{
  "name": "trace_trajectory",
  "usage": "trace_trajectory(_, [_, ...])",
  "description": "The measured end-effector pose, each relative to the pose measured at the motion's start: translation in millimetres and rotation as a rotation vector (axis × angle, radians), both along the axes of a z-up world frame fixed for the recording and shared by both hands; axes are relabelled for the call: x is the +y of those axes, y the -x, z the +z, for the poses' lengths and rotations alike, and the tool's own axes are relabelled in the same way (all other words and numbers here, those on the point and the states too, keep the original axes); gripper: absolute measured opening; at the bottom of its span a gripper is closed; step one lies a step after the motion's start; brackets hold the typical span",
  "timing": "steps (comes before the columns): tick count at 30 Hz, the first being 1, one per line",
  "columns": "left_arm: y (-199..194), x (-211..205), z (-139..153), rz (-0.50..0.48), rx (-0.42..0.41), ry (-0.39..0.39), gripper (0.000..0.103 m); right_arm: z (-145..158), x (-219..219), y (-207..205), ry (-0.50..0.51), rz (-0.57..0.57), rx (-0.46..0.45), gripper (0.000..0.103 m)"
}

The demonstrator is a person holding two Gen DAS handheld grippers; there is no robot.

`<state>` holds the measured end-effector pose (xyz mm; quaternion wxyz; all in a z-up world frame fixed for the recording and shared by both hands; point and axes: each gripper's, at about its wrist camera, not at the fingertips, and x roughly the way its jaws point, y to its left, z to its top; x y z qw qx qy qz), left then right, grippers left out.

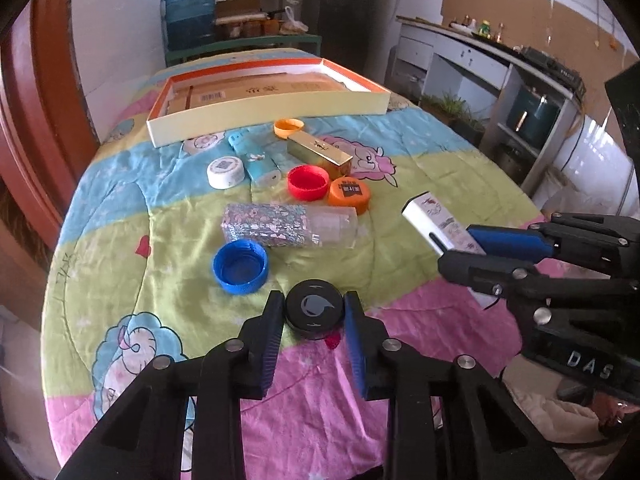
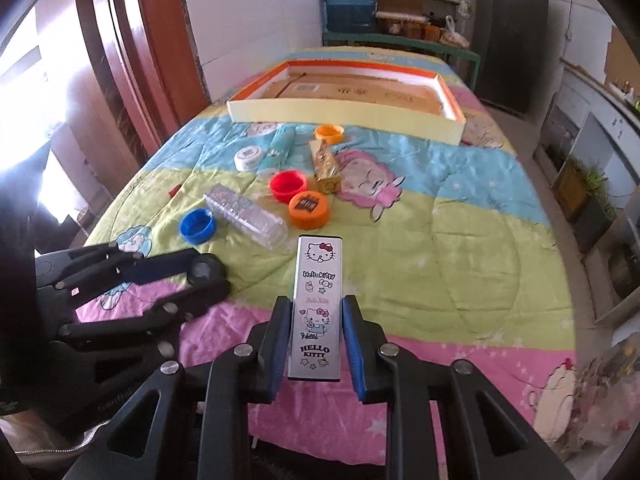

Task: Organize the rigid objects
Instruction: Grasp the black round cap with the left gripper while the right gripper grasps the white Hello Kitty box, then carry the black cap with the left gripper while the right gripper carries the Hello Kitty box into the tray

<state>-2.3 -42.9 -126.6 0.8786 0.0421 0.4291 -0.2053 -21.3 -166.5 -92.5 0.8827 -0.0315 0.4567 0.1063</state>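
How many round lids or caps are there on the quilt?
6: a black one in the left tongs, blue nearby, red beside orange, white, and another orange near the tray. None seems hidden.

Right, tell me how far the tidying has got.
Done: nothing; the tray holds only cardboard. In hand: left gripper shut on the black lid, right gripper on the Hello Kitty box. Left: caps, bottle and gold box on the quilt.
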Motion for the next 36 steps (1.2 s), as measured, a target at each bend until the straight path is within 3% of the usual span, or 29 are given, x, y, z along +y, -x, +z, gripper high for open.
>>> trace_trajectory(7, [3.7, 7.7, 10.2, 0.015, -0.017, 0.025, 0.03, 9.0, -10.8, 0.4, -0.03, -0.019, -0.021, 0.026])
trace_trajectory(17, [-10.2, 18.8, 57.3, 0.063, -0.08, 0.059, 0.03, 24.3, -14.7, -14.5, -0.065, -0.009, -0.058, 0.026])
trace_trajectory(27, [-67.7, 22.2, 93.5, 0.141, -0.136, 0.028, 0.03, 53.7, -13.3, -50.9, -0.064, 0.005, -0.144, 0.026])
trace_trajectory(36, [-134.9, 23.9, 129.8, 0.199, -0.19, 0.044, 0.03, 87.1, -22.4, -110.5, -0.087, 0.003, -0.206, 0.026])
